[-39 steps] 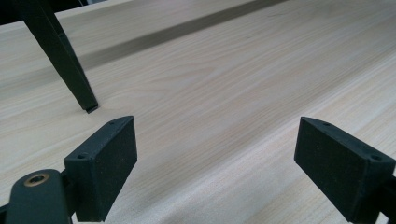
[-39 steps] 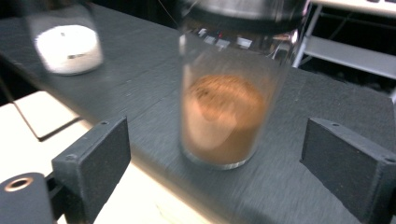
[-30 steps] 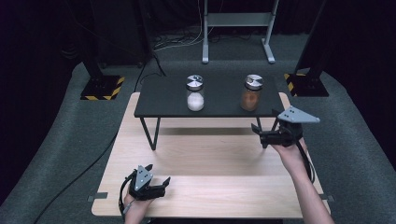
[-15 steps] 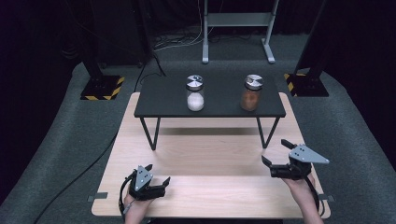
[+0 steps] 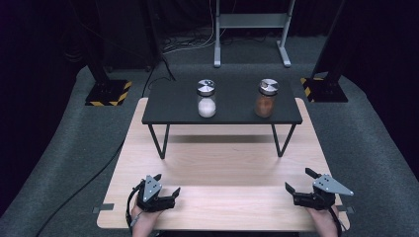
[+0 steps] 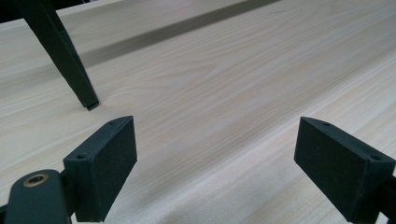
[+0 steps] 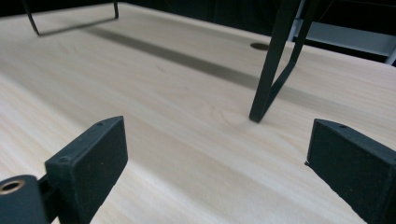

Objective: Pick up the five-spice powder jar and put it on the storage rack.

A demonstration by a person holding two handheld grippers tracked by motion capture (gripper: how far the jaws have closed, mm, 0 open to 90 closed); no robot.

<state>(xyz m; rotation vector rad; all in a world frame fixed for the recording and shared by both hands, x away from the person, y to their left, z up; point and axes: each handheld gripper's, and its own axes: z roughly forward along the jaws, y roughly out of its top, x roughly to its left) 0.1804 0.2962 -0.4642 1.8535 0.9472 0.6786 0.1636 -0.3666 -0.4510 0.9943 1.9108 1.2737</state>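
Both grippers, left (image 5: 165, 190) and right (image 5: 298, 183), are rested on the tabletop (image 5: 222, 163), fingers released and empty; the jars (image 5: 206, 98) should be approached level.

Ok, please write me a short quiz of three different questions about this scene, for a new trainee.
1. True or false: both jars stand on the black shelf, not on the wooden table.
2. Which jar holds the white content? A) the left jar B) the right jar
3. Fill in: the left claw and the right claw are both ____ and hold nothing.

Key
1. True. Both stand on the raised shelf, apart from each other.
2. A. The right jar holds something orange-brown.
3. Open. Both gripper views show wide gaps with bare wood between the jaws.
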